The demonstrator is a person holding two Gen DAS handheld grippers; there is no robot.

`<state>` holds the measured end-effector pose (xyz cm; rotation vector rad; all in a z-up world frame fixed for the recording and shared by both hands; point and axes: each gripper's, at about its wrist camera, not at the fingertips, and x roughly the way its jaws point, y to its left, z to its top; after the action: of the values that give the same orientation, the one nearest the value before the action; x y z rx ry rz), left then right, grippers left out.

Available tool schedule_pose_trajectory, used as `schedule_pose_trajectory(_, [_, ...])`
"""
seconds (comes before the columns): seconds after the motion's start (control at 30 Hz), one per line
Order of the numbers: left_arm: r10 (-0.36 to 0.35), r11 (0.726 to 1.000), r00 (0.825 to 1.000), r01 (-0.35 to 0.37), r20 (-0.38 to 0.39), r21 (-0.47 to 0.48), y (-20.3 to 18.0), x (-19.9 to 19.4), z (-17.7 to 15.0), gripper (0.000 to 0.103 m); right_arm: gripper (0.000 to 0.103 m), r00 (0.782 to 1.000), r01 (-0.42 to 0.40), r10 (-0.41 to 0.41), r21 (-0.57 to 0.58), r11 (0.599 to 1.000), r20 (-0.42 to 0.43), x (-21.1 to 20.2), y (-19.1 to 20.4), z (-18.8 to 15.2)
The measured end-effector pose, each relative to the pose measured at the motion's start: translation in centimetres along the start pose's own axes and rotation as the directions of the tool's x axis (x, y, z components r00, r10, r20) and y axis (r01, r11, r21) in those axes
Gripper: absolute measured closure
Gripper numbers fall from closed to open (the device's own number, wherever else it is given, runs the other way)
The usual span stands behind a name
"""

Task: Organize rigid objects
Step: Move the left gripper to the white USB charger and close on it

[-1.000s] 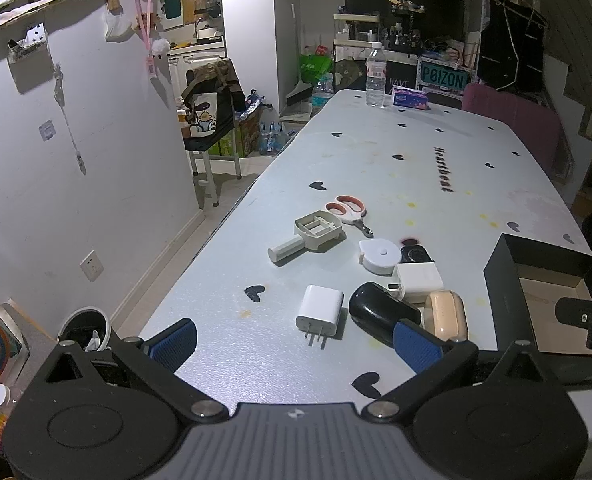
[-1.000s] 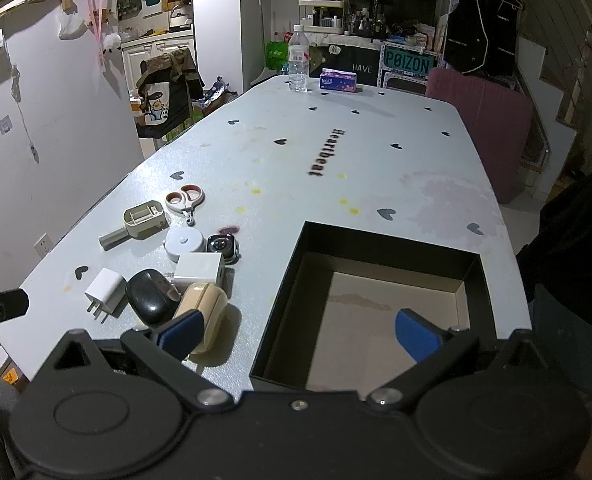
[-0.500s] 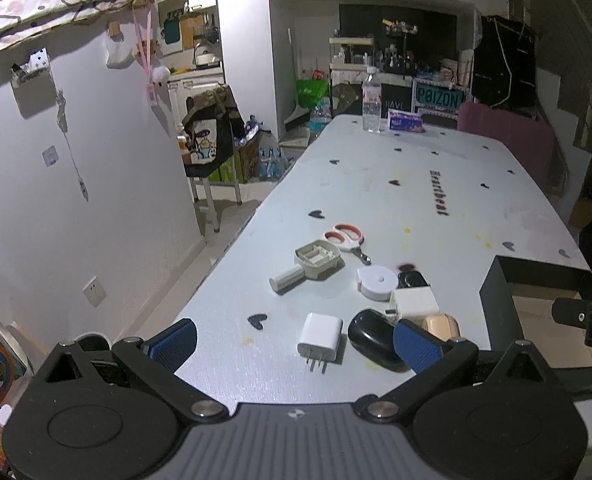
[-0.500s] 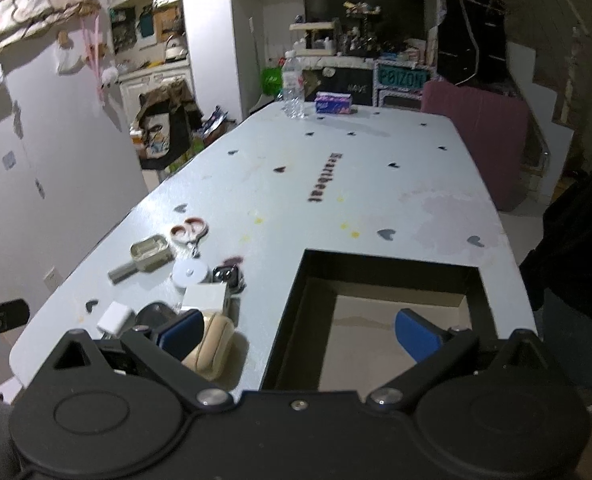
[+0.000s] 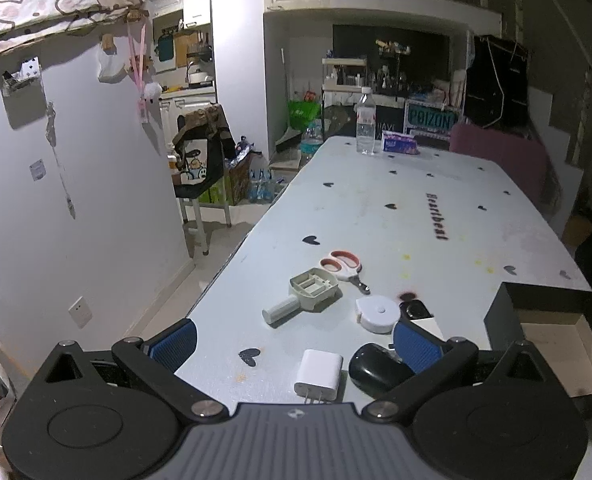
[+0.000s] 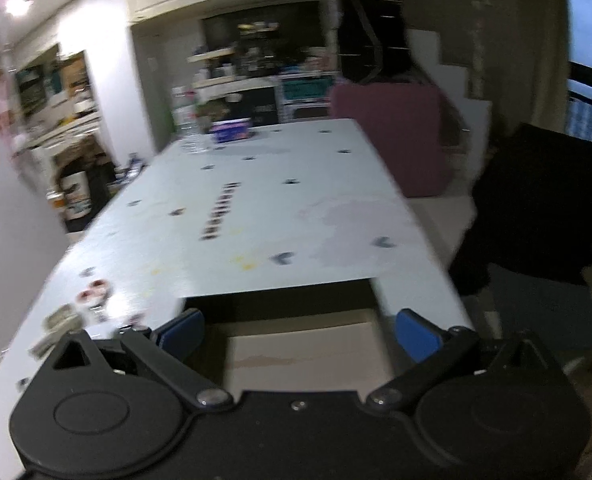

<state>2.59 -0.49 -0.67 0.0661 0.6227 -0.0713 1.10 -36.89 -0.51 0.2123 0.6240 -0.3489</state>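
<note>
Small objects lie clustered on the pale table (image 5: 435, 208): a white plug adapter (image 5: 319, 374), a black oval case (image 5: 377, 372), a round white tape measure (image 5: 377, 314), a beige handled tool (image 5: 307, 294), and red-handled scissors (image 5: 343, 264). A black open box (image 5: 543, 312) stands at the right. My left gripper (image 5: 294, 344) is open above the table's near edge, the adapter between its fingers' lines. In the blurred right wrist view my right gripper (image 6: 299, 330) is open over the box (image 6: 296, 344), holding nothing.
A water bottle (image 5: 365, 126) and a tissue pack (image 5: 397, 145) sit at the table's far end. A pink chair (image 5: 503, 160) stands beyond the far right corner. A folding stool with bags (image 5: 202, 168) is by the left wall. A dark garment (image 6: 535, 208) hangs right of the table.
Both grippers have pulled back and risen, so the table's objects sit lower and farther in view. The right view has swung and blurred. The beige case is hidden behind the left gripper's right finger.
</note>
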Motion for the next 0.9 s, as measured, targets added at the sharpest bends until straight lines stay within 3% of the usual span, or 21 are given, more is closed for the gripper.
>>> schedule_pose_trajectory(0.1, [0.012,1.0,0.999,-0.011,-0.03,0.012,0.0,1.4,0.1,0.0,0.0,0.999,0.047,-0.046,0.045,0.998,-0.027,1.3,-2.9,-0.3])
schedule_pose_trajectory(0.33, [0.019,1.0,0.995,-0.017,-0.099,0.02,0.1,5.3,-0.5,0.0,0.002,0.991,0.082,-0.062,0.169,0.982,-0.12,4.0,-7.8,-2.4])
schedule_pose_trajectory(0.57, [-0.063,0.998,0.99,0.064,-0.127,0.004,0.5,8.7,-1.7,0.003,0.051,0.978,0.058,-0.016,0.197,0.979,-0.209,5.2,-8.7,-4.2])
schedule_pose_trajectory(0.7, [-0.122,0.993,0.979,0.121,-0.165,-0.017,1.2,10.5,-2.3,0.026,0.087,0.968,0.039,0.013,0.2,0.979,-0.252,5.9,-8.2,-4.8])
schedule_pose_trajectory(0.77, [-0.145,0.989,0.973,0.143,-0.181,-0.023,1.4,11.1,-2.8,0.033,0.094,0.966,0.04,0.01,0.189,0.981,-0.258,5.8,-7.8,-5.0])
schedule_pose_trajectory(0.9, [-0.176,0.984,0.962,0.18,-0.21,0.003,1.1,11.8,-3.8,0.046,0.095,0.967,0.063,-0.024,0.145,0.987,-0.254,5.5,-7.0,-5.2])
